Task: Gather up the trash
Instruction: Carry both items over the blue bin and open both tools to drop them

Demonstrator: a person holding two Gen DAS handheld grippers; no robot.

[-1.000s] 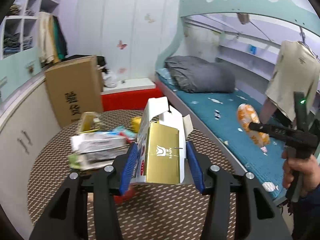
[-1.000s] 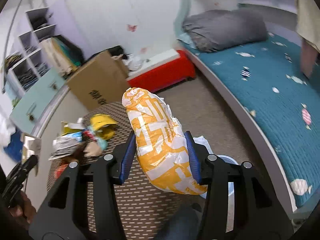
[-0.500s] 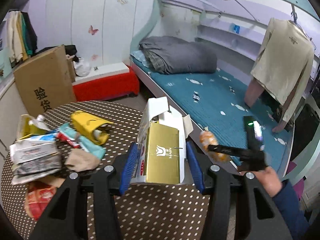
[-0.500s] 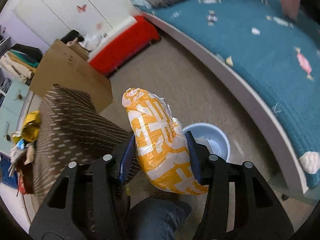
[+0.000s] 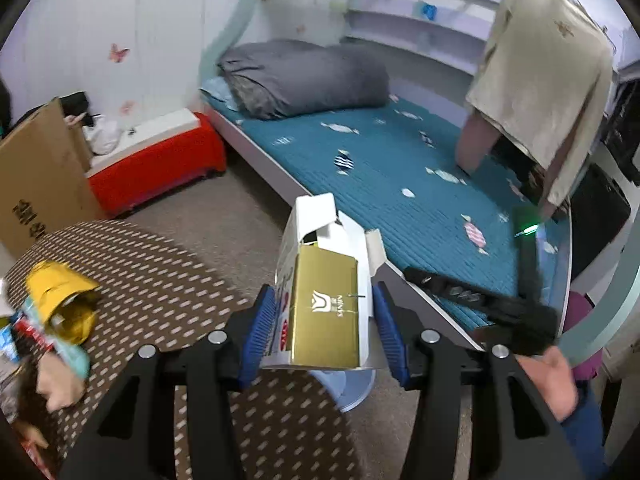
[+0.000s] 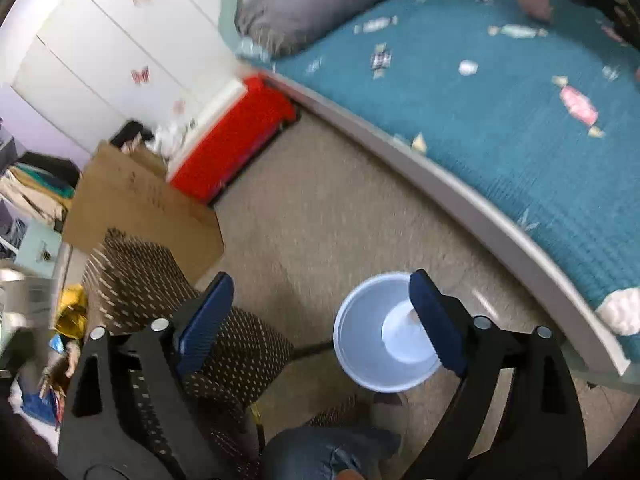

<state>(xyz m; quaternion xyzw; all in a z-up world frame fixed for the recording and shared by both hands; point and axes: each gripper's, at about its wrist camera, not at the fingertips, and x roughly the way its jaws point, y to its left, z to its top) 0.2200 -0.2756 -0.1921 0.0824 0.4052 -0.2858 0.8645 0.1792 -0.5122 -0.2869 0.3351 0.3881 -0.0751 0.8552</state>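
Observation:
My left gripper (image 5: 324,332) is shut on a white and gold carton (image 5: 326,304) with torn top flaps, held above the edge of the round brown table (image 5: 168,300). My right gripper (image 6: 320,316) is open and empty, above the pale blue bin (image 6: 384,352) on the floor. The bin's rim also shows under the carton in the left wrist view (image 5: 358,388). The orange and white bag is not in view. The right gripper shows at the right of the left wrist view (image 5: 480,300).
Loose trash lies on the table: a yellow packet (image 5: 64,300) and other wrappers (image 5: 24,328). A teal bed (image 5: 400,184) runs along the right. A red box (image 5: 156,164) and a cardboard box (image 5: 36,184) stand by the wall. My knee (image 6: 332,456) is below the bin.
My right gripper has opened and the orange and white bag has left it, over the bin. My left gripper has swung right with the carton, toward the bin.

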